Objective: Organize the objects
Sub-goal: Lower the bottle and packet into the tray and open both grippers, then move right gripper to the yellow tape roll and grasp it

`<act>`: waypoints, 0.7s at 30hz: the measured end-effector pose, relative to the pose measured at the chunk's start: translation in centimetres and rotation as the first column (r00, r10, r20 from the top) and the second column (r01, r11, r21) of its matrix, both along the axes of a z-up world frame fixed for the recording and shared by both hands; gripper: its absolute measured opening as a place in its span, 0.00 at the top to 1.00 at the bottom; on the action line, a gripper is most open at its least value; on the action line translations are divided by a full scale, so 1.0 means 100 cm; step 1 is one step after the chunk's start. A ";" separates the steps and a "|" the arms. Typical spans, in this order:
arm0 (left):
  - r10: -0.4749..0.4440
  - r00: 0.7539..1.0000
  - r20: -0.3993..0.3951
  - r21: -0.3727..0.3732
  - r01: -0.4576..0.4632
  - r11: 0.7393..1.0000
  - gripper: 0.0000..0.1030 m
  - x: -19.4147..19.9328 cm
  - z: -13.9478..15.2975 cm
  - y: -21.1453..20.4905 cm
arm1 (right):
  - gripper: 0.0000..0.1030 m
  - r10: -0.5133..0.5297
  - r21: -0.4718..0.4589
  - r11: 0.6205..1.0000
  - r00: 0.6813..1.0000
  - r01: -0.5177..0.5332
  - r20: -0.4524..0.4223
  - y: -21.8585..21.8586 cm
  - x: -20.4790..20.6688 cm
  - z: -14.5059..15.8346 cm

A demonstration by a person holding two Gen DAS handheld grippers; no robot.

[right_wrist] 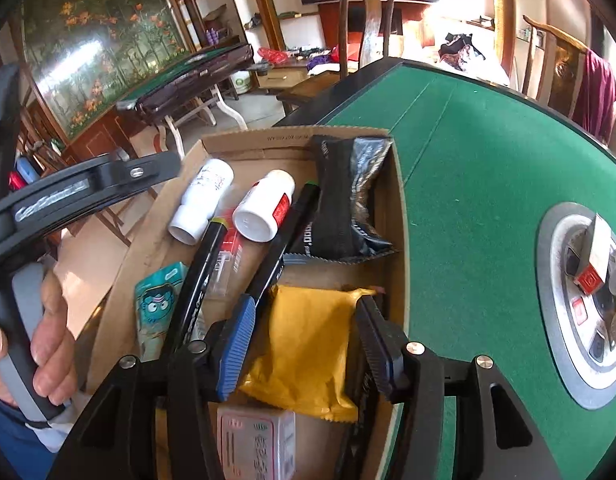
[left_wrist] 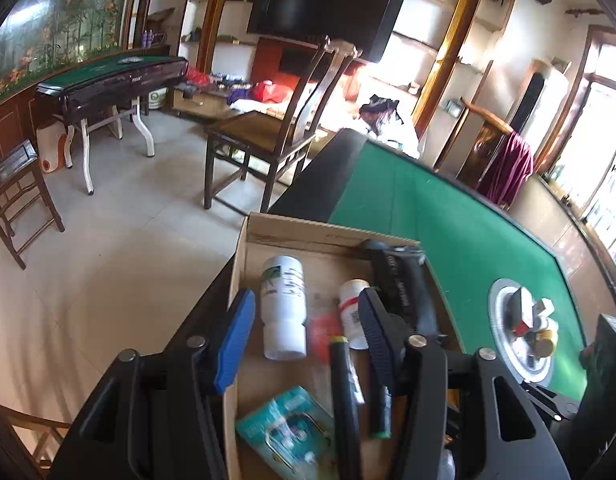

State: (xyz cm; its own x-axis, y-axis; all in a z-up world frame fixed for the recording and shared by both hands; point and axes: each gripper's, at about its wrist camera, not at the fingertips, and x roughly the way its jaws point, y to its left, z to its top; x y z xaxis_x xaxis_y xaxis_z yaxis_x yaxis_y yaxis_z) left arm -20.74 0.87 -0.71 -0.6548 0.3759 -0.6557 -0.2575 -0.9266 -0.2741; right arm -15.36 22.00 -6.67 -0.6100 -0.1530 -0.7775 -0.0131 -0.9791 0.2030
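Observation:
An open cardboard box (left_wrist: 239,264) (right_wrist: 268,136) sits at the edge of the green table. In it lie a tall white bottle (left_wrist: 284,304) (right_wrist: 202,200), a small white bottle with a red label (left_wrist: 351,312) (right_wrist: 264,208), a black pouch (left_wrist: 403,280) (right_wrist: 343,208), two black markers (right_wrist: 284,240), a teal packet (left_wrist: 288,432) (right_wrist: 158,300) and a yellow packet (right_wrist: 308,344). My left gripper (left_wrist: 308,336) hangs open above the bottles, gripping nothing. My right gripper (right_wrist: 306,344) is open astride the yellow packet, which rests in the box.
The green felt table (left_wrist: 427,208) (right_wrist: 487,160) stretches to the right, with a round metal dish (left_wrist: 503,340) (right_wrist: 555,312) of small items at its middle. A wooden chair (left_wrist: 268,136) stands behind the box. A hand (right_wrist: 48,340) holds the left gripper's handle.

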 end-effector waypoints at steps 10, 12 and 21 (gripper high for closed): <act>-0.130 0.983 -0.129 0.024 0.134 0.991 0.37 0.083 0.018 0.073 | 0.37 -0.130 -0.127 0.984 0.990 0.123 -0.045 0.077 0.073 0.004; -0.177 0.975 -0.134 0.003 0.179 0.984 0.37 0.097 0.015 0.100 | 0.37 -0.171 -0.134 0.978 0.984 0.162 -0.057 0.100 0.091 0.005; -0.352 0.934 -0.062 -0.085 0.347 0.934 0.34 0.138 -0.017 0.228 | 0.37 -0.339 -0.064 0.941 0.933 0.333 -0.124 0.213 0.153 0.012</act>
State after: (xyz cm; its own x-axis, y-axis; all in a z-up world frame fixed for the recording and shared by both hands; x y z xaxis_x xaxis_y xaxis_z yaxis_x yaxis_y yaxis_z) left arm -6.96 23.69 -2.42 -0.5386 0.5438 -0.6436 -0.5858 -0.7907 -0.1778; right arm -0.06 43.35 -5.44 -0.7278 0.0486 -0.6841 -0.3103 -0.9129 0.2653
